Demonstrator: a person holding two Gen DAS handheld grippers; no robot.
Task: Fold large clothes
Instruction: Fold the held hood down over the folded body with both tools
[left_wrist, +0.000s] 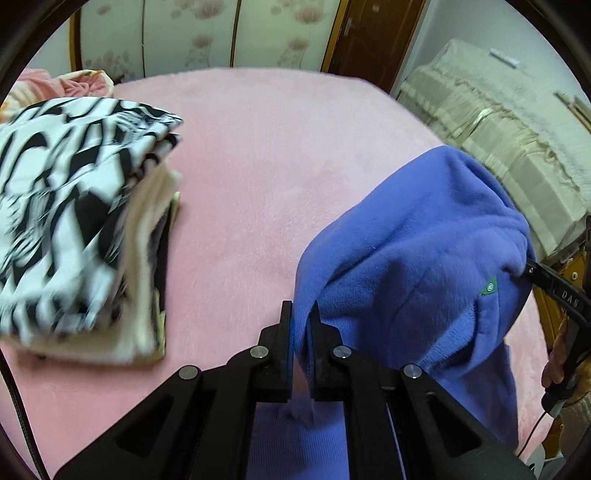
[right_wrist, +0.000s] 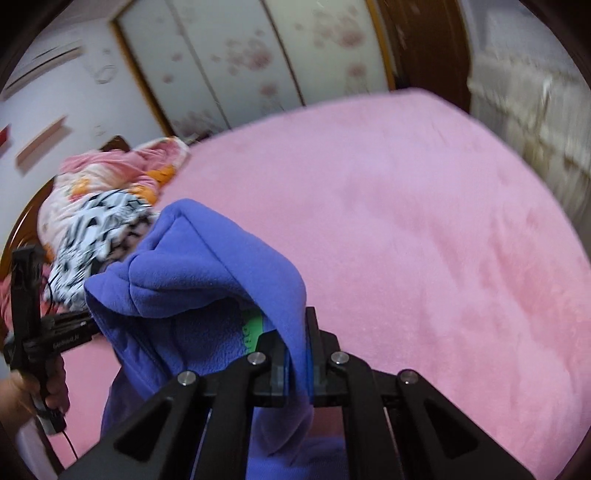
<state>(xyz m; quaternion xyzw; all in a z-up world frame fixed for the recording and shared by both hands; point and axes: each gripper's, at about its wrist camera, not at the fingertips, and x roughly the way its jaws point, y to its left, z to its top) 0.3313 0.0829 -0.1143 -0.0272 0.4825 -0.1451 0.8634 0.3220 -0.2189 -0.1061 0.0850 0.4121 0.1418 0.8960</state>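
Both grippers are holding one purple fleece garment (left_wrist: 413, 236) up off the pink bed (left_wrist: 258, 155), so the step in hand looks like carrying or spreading it before the first fold. The left gripper (left_wrist: 300, 325) is pinching an edge of the fleece, its jaws drawn narrow with cloth between them. The right gripper (right_wrist: 295, 332) is clamping another edge the same way, just beside a green label (right_wrist: 253, 328). Between the two grips the fabric is arching up and sagging, and its lower part is hanging below the frames.

On the left side of the bed a stack of folded clothes (left_wrist: 74, 221) is sitting, topped by a black-and-white patterned piece, well apart from the fleece. A pink floral bedding heap (right_wrist: 110, 173) is lying behind it near the headboard.

The next move probably calls for drawing the grippers apart to pull the cloth taut, then lowering it flat onto the open stretch of bed without letting either edge slip.

Much is staying out of sight. Sleeves, collar and hem are not showing, so it is hard to say which edges are being held, or whether the garment is partly folded already. The right wrist view is blurred, and the hanging lower part is cut off by the gripper bodies.
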